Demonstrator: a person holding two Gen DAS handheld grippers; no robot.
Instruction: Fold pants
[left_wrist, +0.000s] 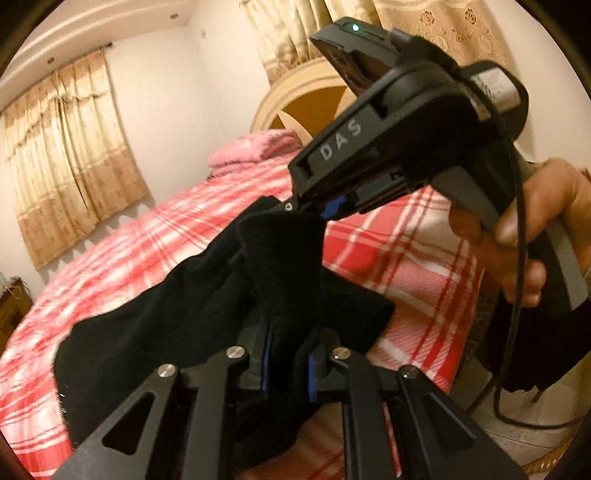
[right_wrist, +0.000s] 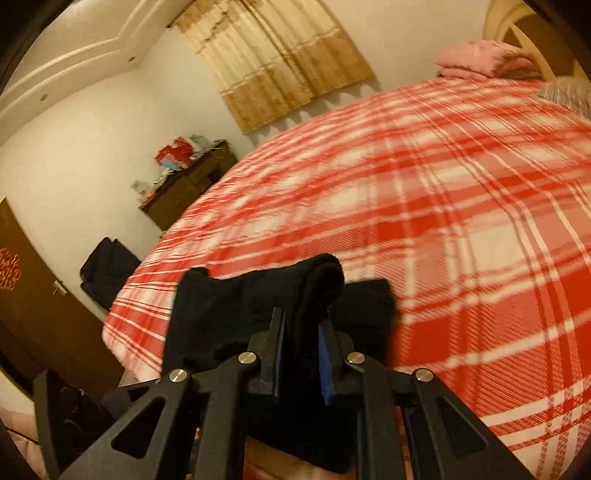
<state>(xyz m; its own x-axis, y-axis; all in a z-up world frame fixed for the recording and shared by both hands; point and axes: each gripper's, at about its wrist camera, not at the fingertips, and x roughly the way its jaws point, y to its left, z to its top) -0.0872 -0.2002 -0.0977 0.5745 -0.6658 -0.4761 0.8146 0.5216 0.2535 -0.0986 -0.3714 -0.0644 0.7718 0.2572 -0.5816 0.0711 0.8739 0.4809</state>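
We hold the black pants (left_wrist: 207, 280) in both sets of jaws: left gripper (left_wrist: 288, 354) and right gripper (right_wrist: 303, 332) clamp them above the red plaid bed (right_wrist: 424, 206). Beyond lie a pink blanket (right_wrist: 476, 59), a cluttered dresser (right_wrist: 188, 188) and curtains (right_wrist: 280, 55).

**Lighting and Picture Quality**

Both views show warm, yellowish indoor light of moderate brightness. The white wall (right_wrist: 92, 147) is evenly lit. The black pants (left_wrist: 184, 295) render as a near-featureless dark mass with little fold detail. Motion blur smears the red plaid bedspread (right_wrist: 424, 221) in both views. Fisheye distortion bends the ceiling moulding (right_wrist: 74, 62) and curtain (left_wrist: 70, 155). Black vignette fills the frame corners. A green indicator lamp (left_wrist: 355, 27) glows.
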